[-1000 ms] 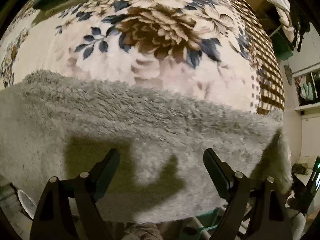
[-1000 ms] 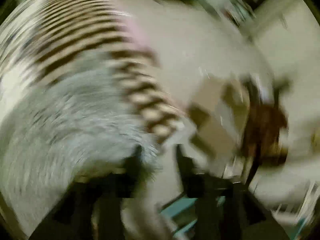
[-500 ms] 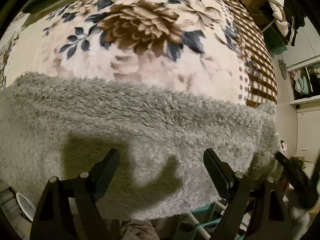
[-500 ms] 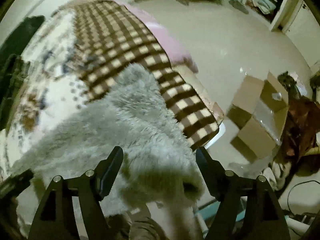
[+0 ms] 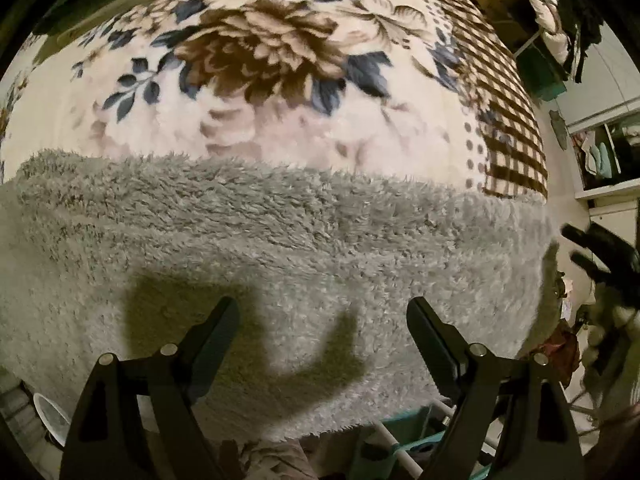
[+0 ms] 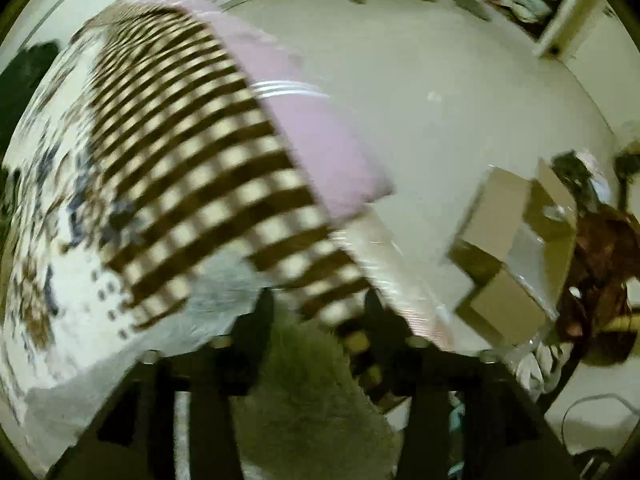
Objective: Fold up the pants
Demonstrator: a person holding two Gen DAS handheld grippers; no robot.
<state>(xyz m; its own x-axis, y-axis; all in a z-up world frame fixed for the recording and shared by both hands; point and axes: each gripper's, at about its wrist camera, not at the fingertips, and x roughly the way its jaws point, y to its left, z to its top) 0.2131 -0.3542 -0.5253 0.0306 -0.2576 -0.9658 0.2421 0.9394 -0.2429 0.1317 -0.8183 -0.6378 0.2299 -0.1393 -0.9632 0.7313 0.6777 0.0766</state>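
The pants [image 5: 280, 248] are grey and fluffy and lie across the near edge of a bed, over a floral blanket [image 5: 260, 52]. My left gripper [image 5: 322, 316] hovers just above them, open and empty, its shadow on the fabric. In the blurred right wrist view, my right gripper [image 6: 318, 312] is at the pants' right end [image 6: 308, 392], with a fold of grey fleece between its fingers; the jaws stand part closed. The right gripper's fingers [image 5: 600, 248] also show at the right edge of the left wrist view.
The blanket's brown checked border [image 6: 192, 184] runs to the bed's right edge, with a pink sheet [image 6: 320, 136] under it. An open cardboard box [image 6: 516, 248] and clutter sit on the pale floor. A teal rack [image 5: 412, 432] stands below the bed edge.
The right gripper swung from the pants' end toward the bed corner and its fingers narrowed around the fleece. The left gripper stayed open over the pants, drifting slightly.
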